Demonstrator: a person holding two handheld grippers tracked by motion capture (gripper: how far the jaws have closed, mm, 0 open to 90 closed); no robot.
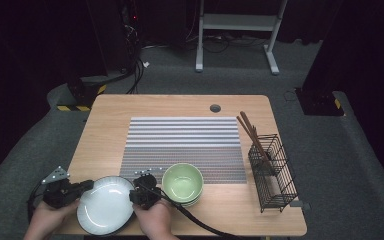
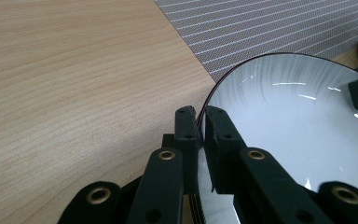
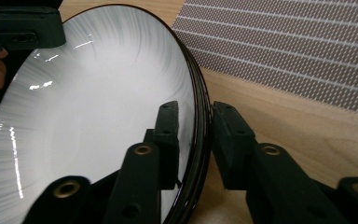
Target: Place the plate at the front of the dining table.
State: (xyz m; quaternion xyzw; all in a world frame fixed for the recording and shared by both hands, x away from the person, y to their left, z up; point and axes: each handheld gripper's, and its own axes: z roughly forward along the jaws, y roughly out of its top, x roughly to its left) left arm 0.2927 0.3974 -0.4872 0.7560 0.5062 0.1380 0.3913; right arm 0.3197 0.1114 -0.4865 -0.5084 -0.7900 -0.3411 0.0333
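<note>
A white plate with a dark rim (image 1: 105, 205) is at the table's front left, held between the two hands. My left gripper (image 1: 82, 189) is shut on its left rim; in the left gripper view the jaws (image 2: 200, 114) pinch the rim of the plate (image 2: 298, 130). My right gripper (image 1: 135, 194) straddles the plate's right rim. In the right gripper view its jaws (image 3: 193, 112) stand on either side of the plate (image 3: 88, 116) with small gaps, so they are open. The plate looks tilted up off the wood.
A green bowl (image 1: 182, 183) sits just right of the right hand, on the front edge of a striped grey placemat (image 1: 185, 145). A black wire basket (image 1: 272, 172) with brown chopsticks (image 1: 252, 135) stands at the right side of the wooden table (image 1: 110, 125).
</note>
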